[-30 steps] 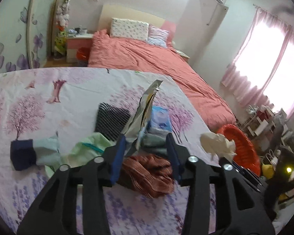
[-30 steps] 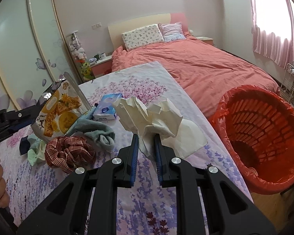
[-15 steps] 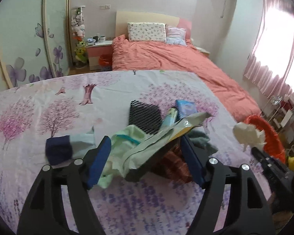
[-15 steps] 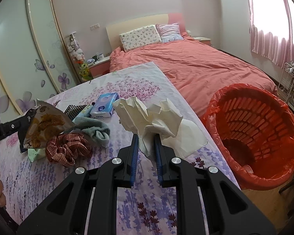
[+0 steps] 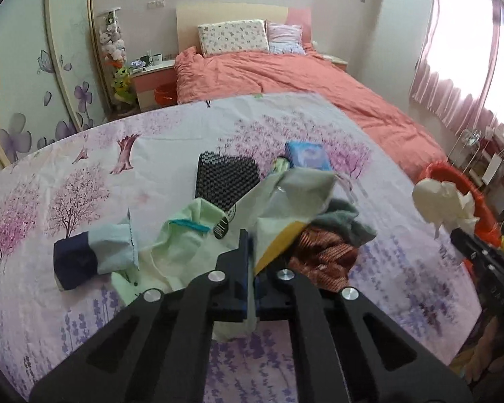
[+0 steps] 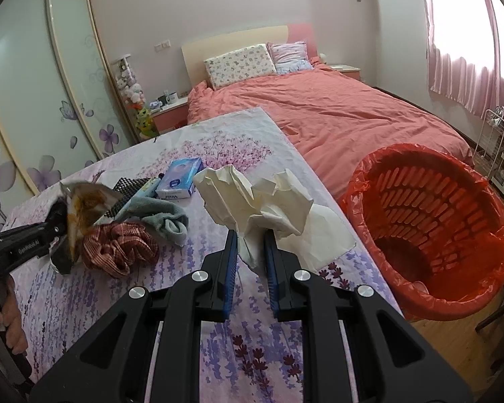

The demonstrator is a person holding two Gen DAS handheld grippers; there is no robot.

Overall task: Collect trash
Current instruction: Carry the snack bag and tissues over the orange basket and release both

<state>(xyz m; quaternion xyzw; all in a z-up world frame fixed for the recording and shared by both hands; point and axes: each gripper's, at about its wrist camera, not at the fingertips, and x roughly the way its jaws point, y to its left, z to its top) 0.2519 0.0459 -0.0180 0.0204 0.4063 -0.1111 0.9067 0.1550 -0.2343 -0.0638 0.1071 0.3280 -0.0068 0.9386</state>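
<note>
Right tongs point(image 6: 248, 255) are pinching a crumpled tissue point(image 6: 255, 198), which sticks up just past the tips, lifted off the tabletop point(image 6: 218, 352). Off to their right and lower sits the red basket point(image 6: 430, 221) with its red liner, down on the floor next to the tabletop edge. Left tongs point(image 5: 250, 268) are pressed together on a snack bag point(image 5: 295, 198), the bag flopping forward and to the right past the tips. Right under and ahead of them there's a pile: a plaid scrunchie point(image 5: 322, 252), a grey sock point(image 5: 346, 221), a pale green cloth point(image 5: 181, 235), a black mesh pad point(image 5: 225, 178) and a blue tissue pack point(image 5: 305, 156) farther out.
</note>
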